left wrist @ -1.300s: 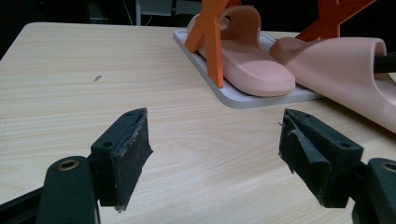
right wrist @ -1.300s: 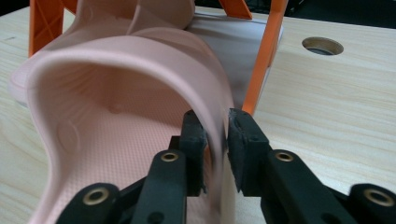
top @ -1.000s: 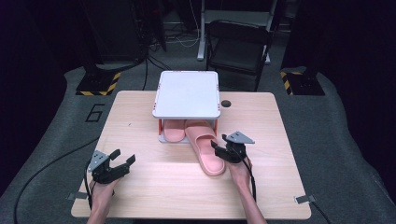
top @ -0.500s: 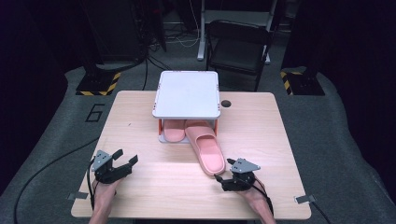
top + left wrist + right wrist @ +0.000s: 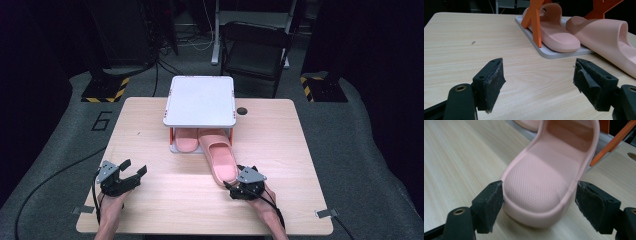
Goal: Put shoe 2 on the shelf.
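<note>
Since a second ago the right claw [image 5: 239, 176] has drawn back to the slipper's [image 5: 220, 159] heel, jaws just widened, bracketing it on the table [image 5: 150, 130]; left claw [image 5: 131, 173] rests released, forearm low.

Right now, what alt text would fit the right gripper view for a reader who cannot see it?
The right tongs straddle the heel of a pink slipper lying on the wooden table, black pads at each side of it. Behind, an orange strut rises from a grey tray.
</note>
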Tool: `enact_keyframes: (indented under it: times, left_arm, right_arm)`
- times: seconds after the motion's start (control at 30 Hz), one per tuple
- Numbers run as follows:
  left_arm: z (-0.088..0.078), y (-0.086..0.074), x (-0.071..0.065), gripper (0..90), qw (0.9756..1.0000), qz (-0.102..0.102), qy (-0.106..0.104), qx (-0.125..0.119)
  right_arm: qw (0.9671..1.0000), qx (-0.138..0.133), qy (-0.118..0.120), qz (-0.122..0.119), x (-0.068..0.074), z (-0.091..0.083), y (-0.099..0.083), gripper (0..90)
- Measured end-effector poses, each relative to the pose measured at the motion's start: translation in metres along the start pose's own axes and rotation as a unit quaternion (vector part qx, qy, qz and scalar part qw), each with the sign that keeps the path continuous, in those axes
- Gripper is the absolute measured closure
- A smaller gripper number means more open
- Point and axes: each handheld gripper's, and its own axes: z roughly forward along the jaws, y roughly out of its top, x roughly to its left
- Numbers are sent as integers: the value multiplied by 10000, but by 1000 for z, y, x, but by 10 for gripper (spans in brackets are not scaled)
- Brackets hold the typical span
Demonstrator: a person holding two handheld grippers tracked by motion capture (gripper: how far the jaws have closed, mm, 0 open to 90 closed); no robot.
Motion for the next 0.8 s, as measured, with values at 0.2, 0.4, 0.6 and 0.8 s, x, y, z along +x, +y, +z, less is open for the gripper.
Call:
enact_keyframes:
  times: [0.2,0.4,0.6,0.8]
  left_arm:
    - [0,0,1,246,10000,-42,2,-22]
    - [1,0,0,246,10000,-22,-10,-23]
    - [1,1,-1,246,10000,-13,-33,-26]
    - [1,0,0,246,10000,-29,3,-36]
  right_arm:
    - [9998,-44,53,165,-1,-1,2,234]
    - [9994,207,250,70,-1,-13,-12,225]
    - [9989,371,30,-269,0,-2,-10,231]
    - [9991,128,-61,-402,8,5,0,249]
